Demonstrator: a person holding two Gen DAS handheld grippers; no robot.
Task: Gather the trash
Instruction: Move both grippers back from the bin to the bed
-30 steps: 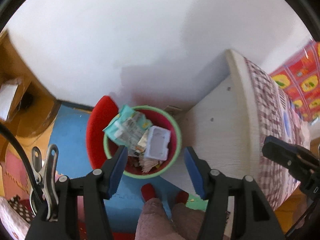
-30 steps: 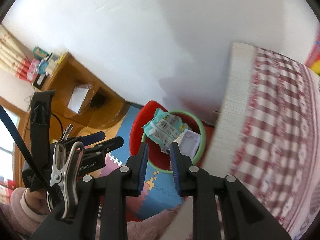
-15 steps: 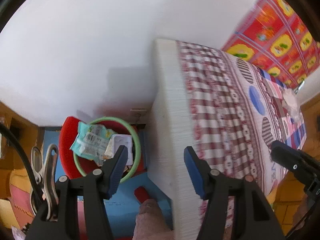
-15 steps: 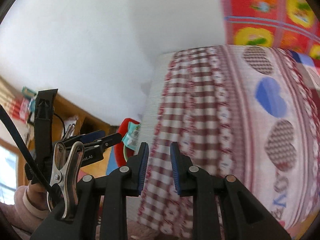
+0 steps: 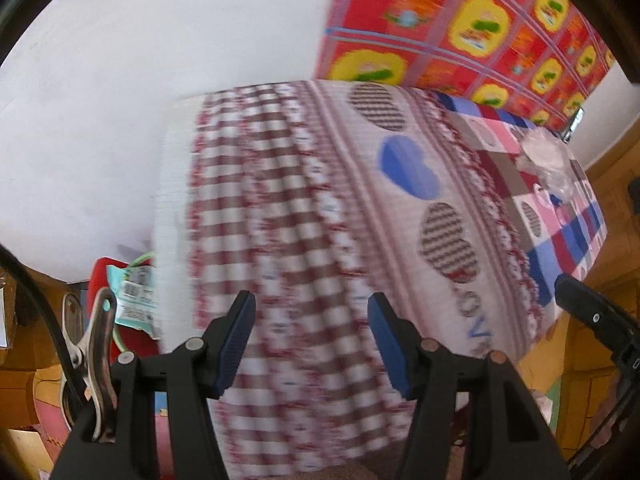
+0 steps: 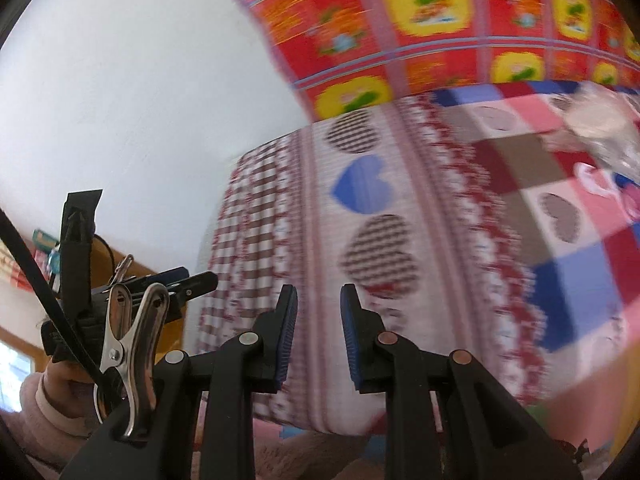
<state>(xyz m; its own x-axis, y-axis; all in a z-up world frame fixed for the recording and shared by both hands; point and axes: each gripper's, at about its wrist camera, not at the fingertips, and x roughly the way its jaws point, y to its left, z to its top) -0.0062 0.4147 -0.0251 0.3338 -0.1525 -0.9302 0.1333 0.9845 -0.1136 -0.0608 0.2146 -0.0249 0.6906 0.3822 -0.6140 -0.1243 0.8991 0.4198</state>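
My left gripper (image 5: 311, 304) stands open and empty over the checked end of a bed (image 5: 280, 208). At the left edge, a red trash bin with a green rim (image 5: 132, 264) is half hidden behind the bed end. A teal packet (image 5: 134, 300) sticks out of the bin. A crumpled clear plastic piece (image 5: 546, 156) lies far off on the patchwork cover. My right gripper (image 6: 319, 294) has a narrow gap between its blue pads, with nothing in it. The clear plastic piece (image 6: 600, 128) shows blurred at the upper right in the right wrist view.
A white wall (image 5: 120, 80) stands behind the bed's end, and a red and yellow patterned cloth (image 6: 440, 20) hangs behind its far side. Wooden furniture (image 5: 600, 208) stands at the right. A hand in a pink sleeve (image 6: 44, 396) holds the left gripper (image 6: 176, 284).
Both views have swung away from the bin and across the bed. The bin has slid to the left edge of the left wrist view and out of the right wrist view. Neither gripper's gap has changed.
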